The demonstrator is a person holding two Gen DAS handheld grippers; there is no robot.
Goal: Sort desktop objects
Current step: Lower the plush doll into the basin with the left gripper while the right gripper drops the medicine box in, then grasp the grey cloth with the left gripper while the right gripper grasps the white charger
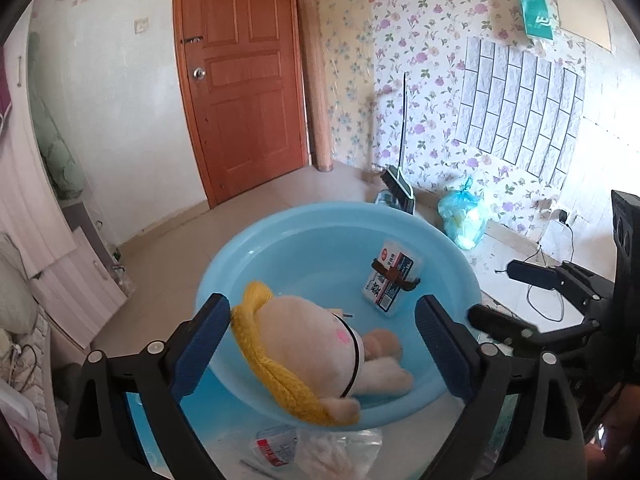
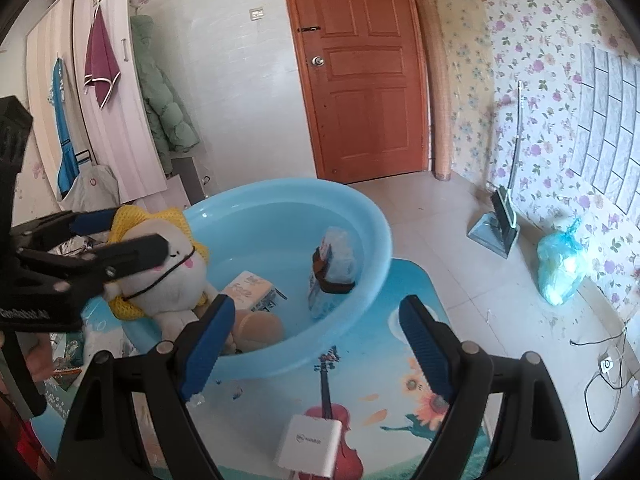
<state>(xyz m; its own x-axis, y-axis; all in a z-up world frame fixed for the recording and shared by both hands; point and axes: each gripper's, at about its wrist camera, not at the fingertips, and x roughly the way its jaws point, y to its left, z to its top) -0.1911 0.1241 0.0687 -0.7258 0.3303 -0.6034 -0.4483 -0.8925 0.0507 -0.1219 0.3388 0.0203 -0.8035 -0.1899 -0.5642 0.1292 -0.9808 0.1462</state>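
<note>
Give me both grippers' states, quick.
Left gripper: open, astride the plush doll in the blue basin, pads not pressing.
Right gripper: open, holding nothing.

brown door point(image 1: 240, 76) shut, broom point(image 1: 400, 184) against floral wall (blue bag point(image 1: 464, 216) beside it).

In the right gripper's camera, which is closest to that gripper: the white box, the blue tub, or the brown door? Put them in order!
1. White box: on the mat, just below the right gripper.
2. Blue tub: ahead, slightly left.
3. Brown door: far across the room.
</note>
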